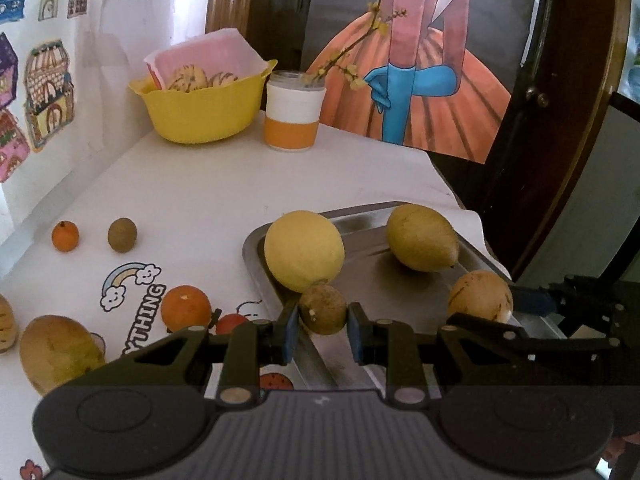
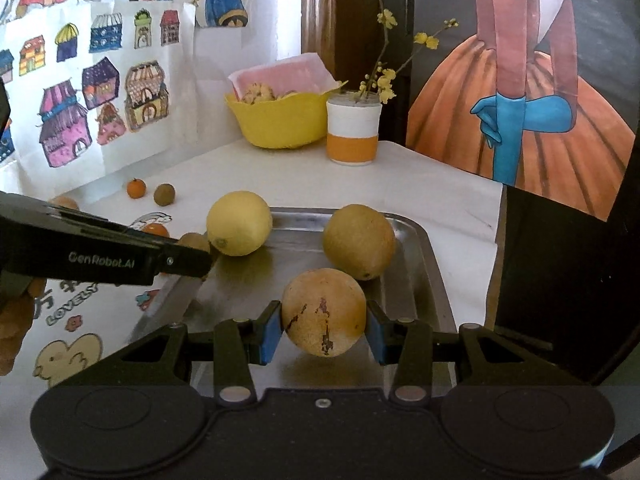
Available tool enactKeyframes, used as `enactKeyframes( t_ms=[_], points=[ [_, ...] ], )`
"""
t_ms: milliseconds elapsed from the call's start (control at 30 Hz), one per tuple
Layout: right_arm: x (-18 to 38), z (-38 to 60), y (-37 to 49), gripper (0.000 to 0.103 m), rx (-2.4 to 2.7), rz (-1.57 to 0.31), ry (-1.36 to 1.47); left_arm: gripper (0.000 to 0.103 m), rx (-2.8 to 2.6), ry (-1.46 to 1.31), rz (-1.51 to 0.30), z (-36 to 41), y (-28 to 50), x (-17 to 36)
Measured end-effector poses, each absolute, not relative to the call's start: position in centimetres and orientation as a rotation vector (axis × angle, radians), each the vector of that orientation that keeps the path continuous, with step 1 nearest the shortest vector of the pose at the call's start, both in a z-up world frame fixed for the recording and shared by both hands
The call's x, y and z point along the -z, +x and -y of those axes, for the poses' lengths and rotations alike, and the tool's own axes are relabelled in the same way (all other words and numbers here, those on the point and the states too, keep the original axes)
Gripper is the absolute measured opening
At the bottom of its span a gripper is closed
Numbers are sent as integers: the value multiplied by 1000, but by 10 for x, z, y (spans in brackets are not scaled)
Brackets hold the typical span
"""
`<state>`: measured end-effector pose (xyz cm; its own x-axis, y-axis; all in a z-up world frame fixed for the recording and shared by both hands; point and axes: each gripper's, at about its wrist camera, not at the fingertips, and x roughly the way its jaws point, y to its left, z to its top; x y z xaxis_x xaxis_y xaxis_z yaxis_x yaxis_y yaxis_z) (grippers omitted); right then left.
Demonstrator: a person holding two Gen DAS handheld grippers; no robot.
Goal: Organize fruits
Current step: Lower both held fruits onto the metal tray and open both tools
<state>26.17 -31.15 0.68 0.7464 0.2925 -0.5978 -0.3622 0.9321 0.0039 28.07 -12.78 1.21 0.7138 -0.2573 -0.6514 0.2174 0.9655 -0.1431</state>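
Observation:
A metal tray (image 1: 362,216) (image 2: 416,240) lies on the white table. A pale yellow round fruit (image 1: 304,250) (image 2: 239,223) and a yellow-brown fruit (image 1: 422,238) (image 2: 359,242) sit on it. My left gripper (image 1: 323,330) is shut on a small brown fruit (image 1: 323,308) over the tray's near left rim. My right gripper (image 2: 323,322) is shut on a tan fruit with dark streaks (image 2: 324,304) (image 1: 480,296), which hangs just above the tray's near right part and casts a shadow below.
At the back stand a yellow bowl (image 1: 200,116) (image 2: 280,128) of streaked fruits and an orange-banded jar (image 1: 291,116) (image 2: 352,136) with a flowering twig. Left of the tray lie a small orange (image 1: 65,236), a brown fruit (image 1: 122,234), a bigger orange (image 1: 186,307) and a large tan fruit (image 1: 60,352).

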Motion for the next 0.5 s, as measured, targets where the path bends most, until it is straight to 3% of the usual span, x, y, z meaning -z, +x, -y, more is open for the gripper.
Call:
enactKeyframes(
  t_ms=[500],
  points=[
    [1,306,282,46,-369,-677,-136,29,282,-35,-741,137,289,-4]
  ],
)
